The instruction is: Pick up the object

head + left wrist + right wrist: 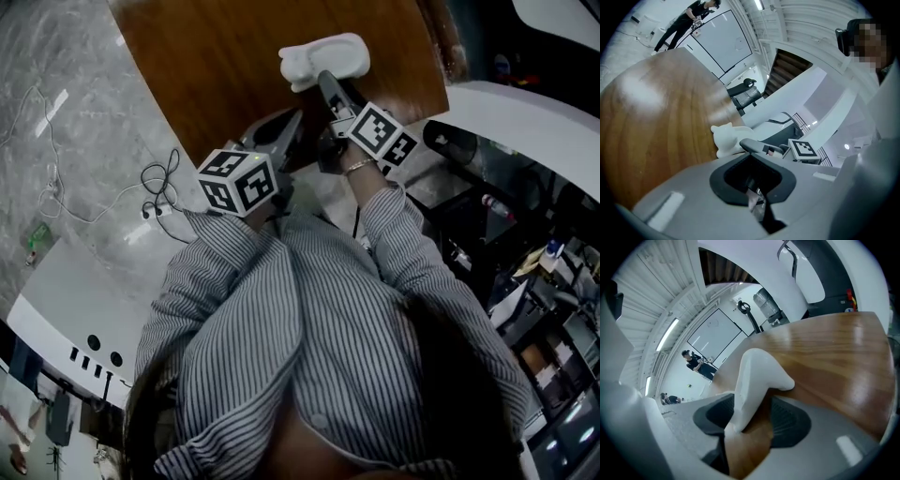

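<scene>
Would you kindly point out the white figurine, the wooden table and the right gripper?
white figurine (pixel 323 58), head view, its body.
wooden table (pixel 225 75), head view, bare top.
right gripper (pixel 751 422), right gripper view, between its open jaws.

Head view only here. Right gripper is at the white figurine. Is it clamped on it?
Observer: No. The right gripper view shows the white animal figurine between the right gripper's jaws, which stand wide apart, with bare wood showing beside it.
Operator: Is it lifted?
Observer: It doesn't look so. From the side, in the left gripper view, it appears to sit on the wooden table.
Operator: Left gripper?
Observer: In its own view, the left gripper's jaws are together with nothing between them.
</scene>
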### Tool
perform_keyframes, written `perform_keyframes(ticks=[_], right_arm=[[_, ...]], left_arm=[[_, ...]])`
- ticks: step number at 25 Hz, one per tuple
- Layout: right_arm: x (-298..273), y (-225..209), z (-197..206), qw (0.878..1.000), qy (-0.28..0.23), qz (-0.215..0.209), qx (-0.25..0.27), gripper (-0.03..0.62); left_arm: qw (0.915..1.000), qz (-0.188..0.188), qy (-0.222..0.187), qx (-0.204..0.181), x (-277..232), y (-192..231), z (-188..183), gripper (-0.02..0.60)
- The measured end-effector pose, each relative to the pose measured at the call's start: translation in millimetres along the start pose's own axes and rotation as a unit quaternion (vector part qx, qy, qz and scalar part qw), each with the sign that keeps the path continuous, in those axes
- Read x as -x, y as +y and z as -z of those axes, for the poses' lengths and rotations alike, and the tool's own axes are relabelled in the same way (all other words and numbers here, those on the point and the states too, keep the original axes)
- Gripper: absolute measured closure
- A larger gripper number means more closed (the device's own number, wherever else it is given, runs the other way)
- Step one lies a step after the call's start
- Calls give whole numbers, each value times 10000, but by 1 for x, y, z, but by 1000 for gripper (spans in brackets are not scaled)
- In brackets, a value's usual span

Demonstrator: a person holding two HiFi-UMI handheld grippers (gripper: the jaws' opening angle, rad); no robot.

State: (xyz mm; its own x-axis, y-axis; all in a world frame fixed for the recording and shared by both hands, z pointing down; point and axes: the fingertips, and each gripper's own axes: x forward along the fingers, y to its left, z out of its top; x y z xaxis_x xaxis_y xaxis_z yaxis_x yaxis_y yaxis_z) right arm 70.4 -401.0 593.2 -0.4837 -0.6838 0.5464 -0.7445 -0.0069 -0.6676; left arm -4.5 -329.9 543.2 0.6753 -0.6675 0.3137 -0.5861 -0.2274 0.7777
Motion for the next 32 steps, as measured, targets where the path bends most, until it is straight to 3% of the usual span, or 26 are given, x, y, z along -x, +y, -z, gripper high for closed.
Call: perform_keyframes(ticks=[4,8,17,23,32], right_arm=[[-10,-4,-4,9994,55,224,-262,375],[-14,-8,-2,9980,133,581,-204,385],[-11,-1,-7,9991,12,362,-242,451],[8,18,-18,9995,-105,106,289,468],[64,54,-48,9884,-711,-49,1340,470]], left_arm=[[10000,9,9,66,0,4,0,581],[9999,0,1,123,2,9,-1,581],[9999,32,2,101,2,9,-4,581],[9999,109,-15,-17,2,-7,-9,581],[9962,418,-188,-741,19,-54,-40,581]])
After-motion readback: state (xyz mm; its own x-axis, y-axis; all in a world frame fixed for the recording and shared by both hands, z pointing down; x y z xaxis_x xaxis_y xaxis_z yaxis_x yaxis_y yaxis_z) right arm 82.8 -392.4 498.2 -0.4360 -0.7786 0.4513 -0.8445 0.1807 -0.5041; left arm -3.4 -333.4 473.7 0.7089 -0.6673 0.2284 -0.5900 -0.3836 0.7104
